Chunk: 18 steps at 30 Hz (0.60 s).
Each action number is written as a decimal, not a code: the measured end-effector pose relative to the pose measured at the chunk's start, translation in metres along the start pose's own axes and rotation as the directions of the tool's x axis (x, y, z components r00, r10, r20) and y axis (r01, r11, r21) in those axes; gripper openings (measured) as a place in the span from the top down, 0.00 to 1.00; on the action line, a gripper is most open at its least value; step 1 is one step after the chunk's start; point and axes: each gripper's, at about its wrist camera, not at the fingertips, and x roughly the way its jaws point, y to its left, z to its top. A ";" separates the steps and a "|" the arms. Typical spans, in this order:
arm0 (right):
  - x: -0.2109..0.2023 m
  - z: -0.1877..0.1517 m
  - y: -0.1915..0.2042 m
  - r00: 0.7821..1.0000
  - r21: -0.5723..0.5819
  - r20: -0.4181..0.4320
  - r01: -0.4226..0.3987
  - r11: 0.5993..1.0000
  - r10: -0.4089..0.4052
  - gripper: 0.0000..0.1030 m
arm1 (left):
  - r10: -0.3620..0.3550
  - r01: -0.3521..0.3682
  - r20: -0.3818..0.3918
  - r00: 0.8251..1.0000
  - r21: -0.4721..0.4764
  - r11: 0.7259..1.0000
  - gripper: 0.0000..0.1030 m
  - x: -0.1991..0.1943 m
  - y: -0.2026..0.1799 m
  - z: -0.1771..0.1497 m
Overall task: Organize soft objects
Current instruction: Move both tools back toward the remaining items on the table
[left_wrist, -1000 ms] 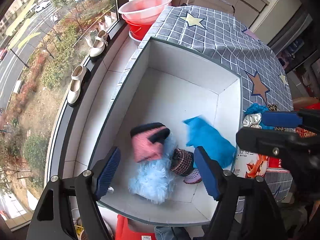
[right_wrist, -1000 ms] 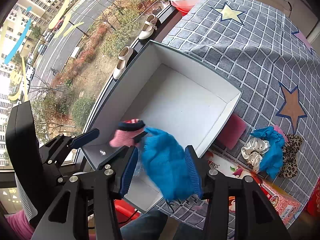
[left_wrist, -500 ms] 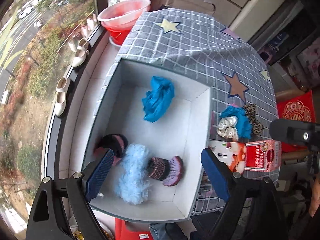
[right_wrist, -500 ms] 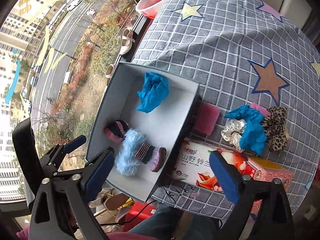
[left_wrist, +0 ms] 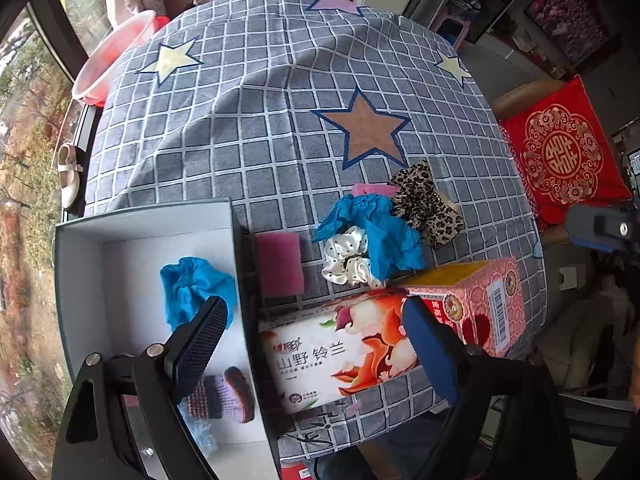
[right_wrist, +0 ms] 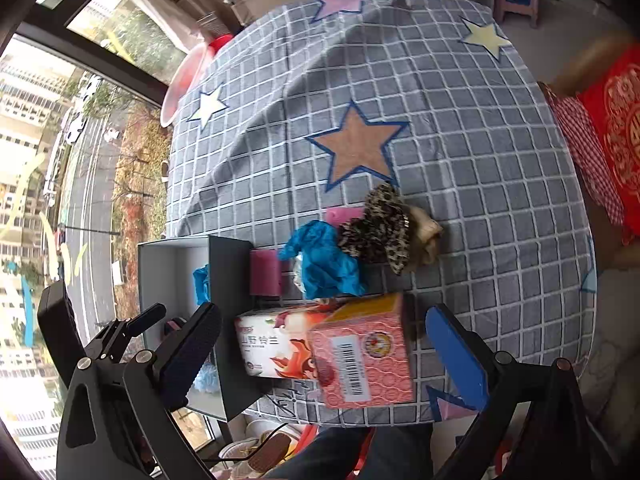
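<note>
A grey box [left_wrist: 144, 216] with a white inside sits at the table's left edge and holds a crumpled blue cloth [left_wrist: 192, 288], a knitted striped shoe [left_wrist: 224, 396] and a pale blue fluffy piece [left_wrist: 202, 436]. On the table beside it lie a pink sponge [left_wrist: 279, 265], a blue cloth [left_wrist: 380, 228], a white dotted scrunchie [left_wrist: 346, 260] and a leopard scrunchie [left_wrist: 426, 204]. My left gripper [left_wrist: 320, 344] is open and empty above the tissue pack. My right gripper [right_wrist: 324, 352] is open and empty above the pink carton [right_wrist: 362, 360].
A flowered tissue pack [left_wrist: 336, 352] and a pink carton [left_wrist: 476, 300] lie at the table's near edge. A red basin [left_wrist: 112, 56] stands past the far left edge. A red cushion [left_wrist: 560, 156] lies on a chair to the right. The window is on the left.
The right gripper let go of the blue cloth, which now lies in the box. Both grippers have pulled back and swung right, from over the box to over the table's near edge.
</note>
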 end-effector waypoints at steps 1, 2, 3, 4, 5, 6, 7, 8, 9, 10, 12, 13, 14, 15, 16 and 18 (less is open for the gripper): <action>0.002 -0.002 -0.010 1.000 0.018 -0.004 0.002 1.000 -0.002 0.00 | 0.009 -0.009 -0.015 1.000 0.010 1.000 0.11 0.007 -0.004 0.006; 0.004 -0.002 -0.021 1.000 0.036 -0.010 0.007 0.999 -0.006 0.00 | 0.023 -0.022 -0.029 0.999 0.018 1.000 0.11 0.014 -0.008 0.012; 0.007 -0.003 -0.030 1.000 0.051 -0.013 0.012 0.999 -0.011 0.00 | 0.031 -0.030 -0.039 0.999 0.024 0.999 0.11 0.019 -0.011 0.016; 0.011 -0.002 -0.040 1.000 0.068 -0.017 0.016 0.998 -0.014 0.00 | 0.036 -0.034 -0.053 0.998 0.030 0.999 0.11 0.026 -0.014 0.021; 0.015 -0.002 -0.049 1.000 0.082 -0.024 0.016 0.997 -0.014 0.00 | 0.036 -0.034 -0.067 0.997 0.035 0.999 0.11 0.032 -0.017 0.026; 0.018 -0.001 -0.056 0.999 0.093 -0.030 0.016 0.996 -0.013 0.00 | 0.034 -0.031 -0.082 0.996 0.043 0.999 0.11 0.039 -0.020 0.029; 0.023 0.001 -0.064 0.999 0.106 -0.038 0.016 0.994 -0.013 0.00 | 0.030 -0.025 -0.099 0.995 0.053 0.998 0.11 0.046 -0.024 0.033; 0.028 0.003 -0.070 0.999 0.114 -0.046 0.019 0.993 -0.013 0.00 | 0.024 -0.017 -0.118 0.993 0.063 0.998 0.11 0.053 -0.027 0.036; 0.034 0.006 -0.077 0.998 0.119 -0.056 0.021 0.993 -0.014 0.00 | 0.020 -0.010 -0.136 0.991 0.072 0.997 0.11 0.061 -0.030 0.039; 0.040 0.008 -0.082 0.998 0.122 -0.064 0.020 0.992 -0.012 0.00 | 0.015 -0.002 -0.156 0.988 0.085 0.996 0.11 0.069 -0.034 0.042; 0.052 0.015 -0.091 0.997 0.119 -0.078 0.013 0.993 -0.004 0.00 | 0.008 0.014 -0.198 0.980 0.108 0.994 0.11 0.085 -0.041 0.047; 0.059 0.020 -0.094 0.996 0.115 -0.090 0.013 0.993 -0.002 0.00 | 0.010 0.016 -0.217 0.976 0.116 0.993 0.11 0.092 -0.044 0.050; 0.068 0.025 -0.097 0.995 0.111 -0.103 0.009 0.994 0.002 0.00 | 0.011 0.019 -0.236 0.972 0.126 0.992 0.11 0.100 -0.046 0.052; 0.075 0.029 -0.099 0.994 0.107 -0.113 0.006 0.994 0.007 0.00 | 0.012 0.023 -0.251 0.968 0.134 0.991 0.11 0.106 -0.048 0.054; 0.083 0.033 -0.101 0.992 0.103 -0.126 0.003 0.995 0.010 0.00 | 0.016 0.024 -0.269 0.963 0.143 0.989 0.11 0.113 -0.049 0.056; 0.100 0.043 -0.102 0.988 0.087 -0.153 0.000 0.996 0.013 0.00 | 0.050 0.000 -0.306 0.951 0.163 0.987 0.11 0.126 -0.050 0.059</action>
